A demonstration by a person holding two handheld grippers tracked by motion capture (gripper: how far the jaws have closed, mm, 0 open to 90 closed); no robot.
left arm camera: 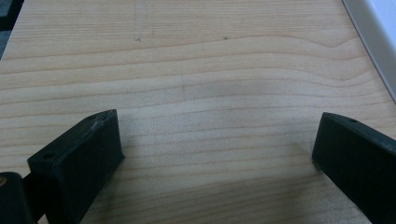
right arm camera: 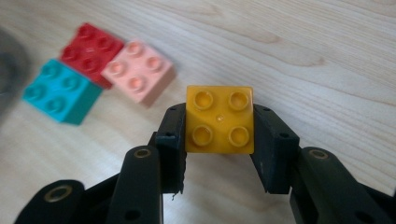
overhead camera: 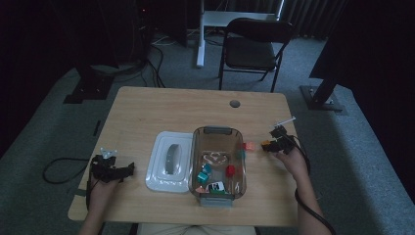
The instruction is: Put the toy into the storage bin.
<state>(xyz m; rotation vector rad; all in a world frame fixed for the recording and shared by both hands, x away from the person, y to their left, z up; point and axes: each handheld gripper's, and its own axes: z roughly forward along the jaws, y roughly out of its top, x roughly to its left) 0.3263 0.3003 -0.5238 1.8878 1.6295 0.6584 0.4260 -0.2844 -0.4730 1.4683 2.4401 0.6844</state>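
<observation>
A wooden table [overhead camera: 161, 105] is carrying everything, with a folding chair [overhead camera: 252, 46] standing beyond its far edge. Near the middle, a clear tub [overhead camera: 195, 147] is sitting with several small toys lying inside it, and a white lid [overhead camera: 159, 166] is lying just beside it on the left.

The left gripper [overhead camera: 128, 170] is resting on the table near the front left corner, well apart from the lid. In the left gripper view its jaws are standing wide apart with nothing but bare wood between them, and a strip of the lid [left arm camera: 378, 32] is showing at the upper right.

The right gripper [right arm camera: 219, 140] is sitting to the right of the tub, its jaws clamped on both sides of a yellow brick [right arm camera: 220, 119], studs facing the camera. Beyond it, a pink brick [right arm camera: 138, 71], a red brick [right arm camera: 88, 46] and a teal brick [right arm camera: 60, 91] are lying together on the wood, touching one another, close by the tub's right wall.
</observation>
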